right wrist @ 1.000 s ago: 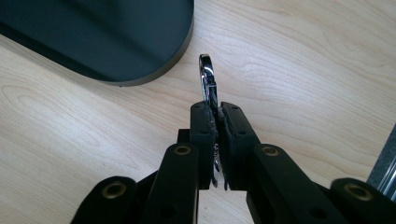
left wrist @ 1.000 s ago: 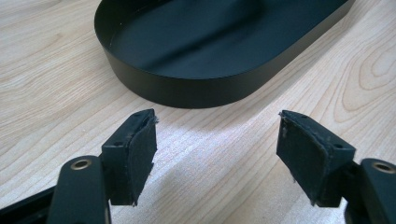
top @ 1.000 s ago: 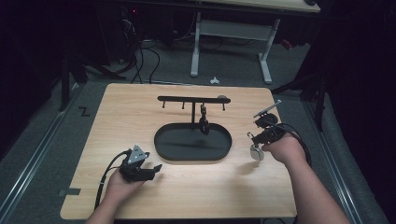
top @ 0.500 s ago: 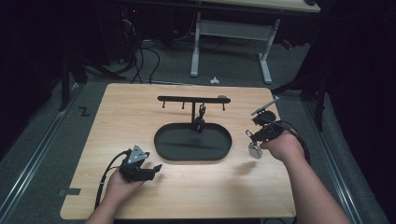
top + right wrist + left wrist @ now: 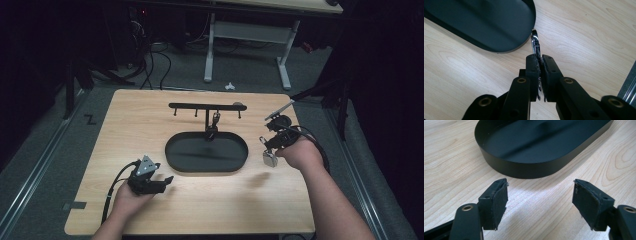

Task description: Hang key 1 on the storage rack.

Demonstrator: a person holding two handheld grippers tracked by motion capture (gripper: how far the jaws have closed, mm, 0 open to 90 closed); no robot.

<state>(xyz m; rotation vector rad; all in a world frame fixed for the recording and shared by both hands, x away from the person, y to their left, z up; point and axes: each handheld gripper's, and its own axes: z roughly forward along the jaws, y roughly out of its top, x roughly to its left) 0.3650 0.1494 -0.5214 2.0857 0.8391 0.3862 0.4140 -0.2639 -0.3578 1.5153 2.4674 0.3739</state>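
Clamped in the shut jaws of the right gripper [image 5: 539, 65], a small metal clip [image 5: 535, 42] is held off the bench near its right edge, just beside the end of the oval tray [image 5: 172, 159]; the left gripper [image 5: 540, 203] is kept open and empty near the front edge; the carrying step is judged in hand; next, the clip must presumably be hooked onto the peg rack [image 5: 192, 106] behind the tray.

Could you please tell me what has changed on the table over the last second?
Little: the right gripper, shut on a small metal clip, has drifted slightly up the high view beside the black tray. The left gripper rests open as before; the hook rack is unmoved.
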